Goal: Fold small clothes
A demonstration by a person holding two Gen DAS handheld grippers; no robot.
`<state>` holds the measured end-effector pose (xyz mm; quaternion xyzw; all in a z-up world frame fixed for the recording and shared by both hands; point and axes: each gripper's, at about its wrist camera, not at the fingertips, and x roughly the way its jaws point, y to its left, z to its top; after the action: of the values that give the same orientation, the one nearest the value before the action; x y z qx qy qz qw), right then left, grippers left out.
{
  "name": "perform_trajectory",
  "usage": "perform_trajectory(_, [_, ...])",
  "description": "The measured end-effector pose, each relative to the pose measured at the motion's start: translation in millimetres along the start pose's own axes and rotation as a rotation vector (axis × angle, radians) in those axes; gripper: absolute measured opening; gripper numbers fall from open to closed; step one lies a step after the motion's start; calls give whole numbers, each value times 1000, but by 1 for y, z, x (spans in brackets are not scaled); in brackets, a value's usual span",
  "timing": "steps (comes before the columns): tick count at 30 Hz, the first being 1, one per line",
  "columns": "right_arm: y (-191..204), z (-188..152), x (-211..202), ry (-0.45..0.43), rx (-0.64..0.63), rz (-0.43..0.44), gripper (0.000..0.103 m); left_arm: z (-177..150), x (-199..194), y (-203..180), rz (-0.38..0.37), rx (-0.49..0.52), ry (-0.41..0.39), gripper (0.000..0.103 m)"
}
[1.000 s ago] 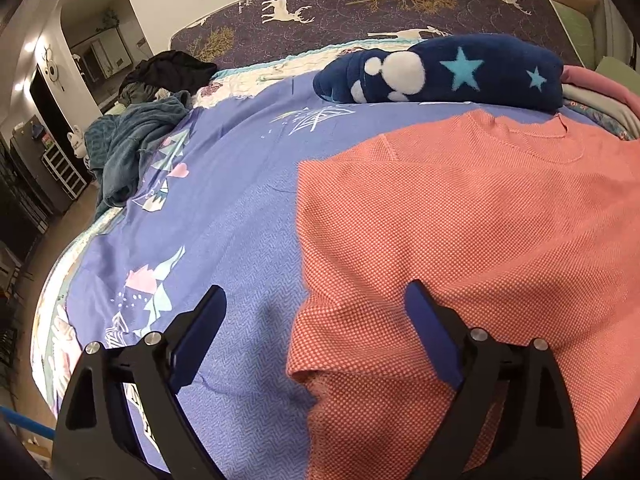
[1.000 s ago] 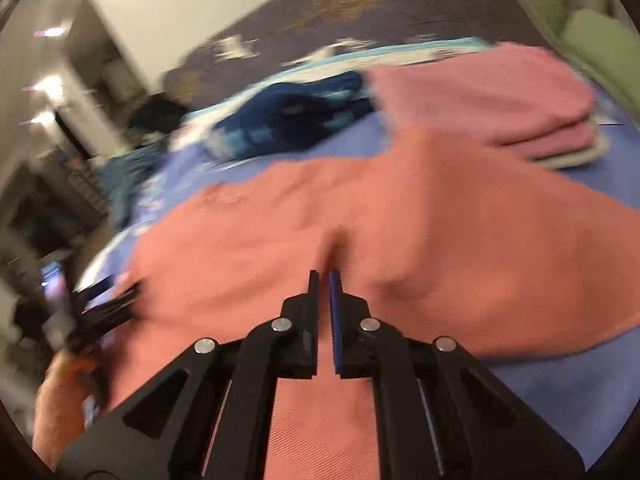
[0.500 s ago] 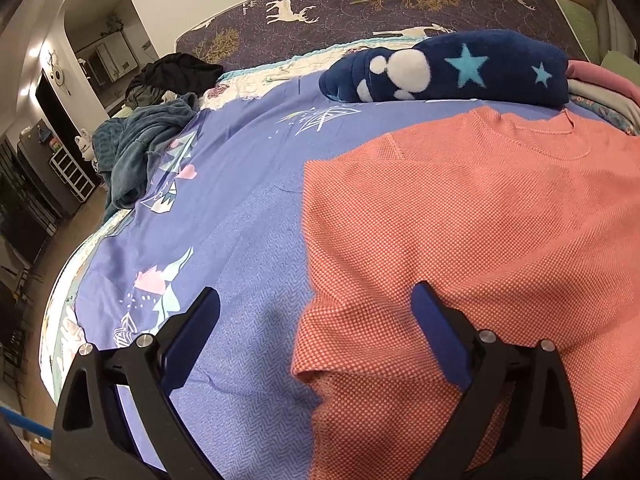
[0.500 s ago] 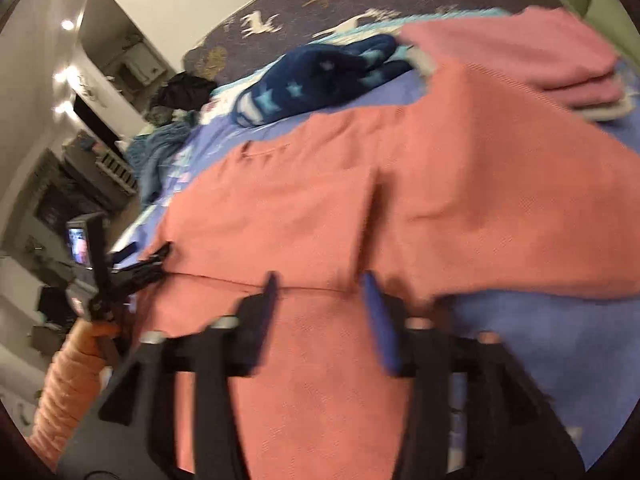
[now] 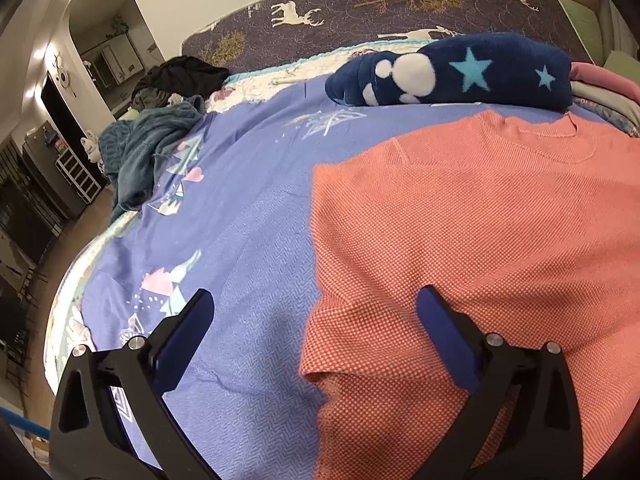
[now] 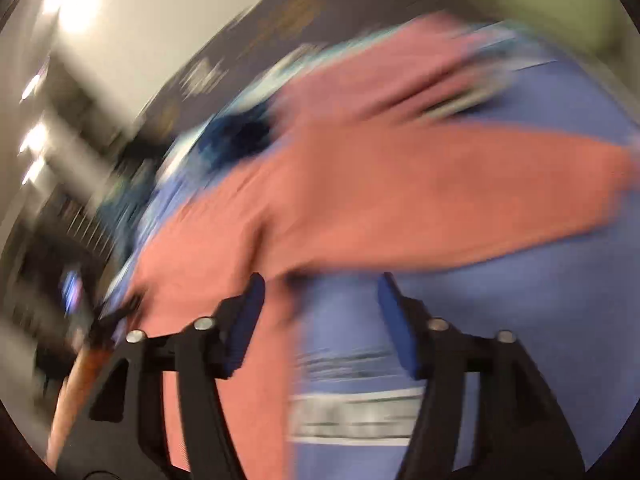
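The left gripper has its jaws spread wide, having just been opening, and nothing is pinched: the coral knit sweater's left edge and folded corner lie between its fingers on the blue bedspread. The right gripper, in a blurred view, has been closing slightly yet stands apart and empty, bedspread between its fingers, the sweater's sleeve just beyond. Farther back lies a navy star-patterned fleece.
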<state>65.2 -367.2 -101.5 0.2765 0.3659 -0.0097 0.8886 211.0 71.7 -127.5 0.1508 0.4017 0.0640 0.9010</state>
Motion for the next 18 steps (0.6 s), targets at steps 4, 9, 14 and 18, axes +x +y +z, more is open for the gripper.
perform_trajectory(4, [-110,19,-32,-76,369,-174,64,11,-31,-15,-94,-19,-75,101])
perform_trajectory(9, [-176,10,-10,-51,675,-33,71,29,-65,-67,-279,41,-136,101])
perform_trajectory(14, [-179,20,10,-112,731,52,64,28,-46,-117,-305,132,-84,101])
perform_trajectory(18, [-187,33,25,-77,767,127,6,21,-23,-119,-363,81,12,101])
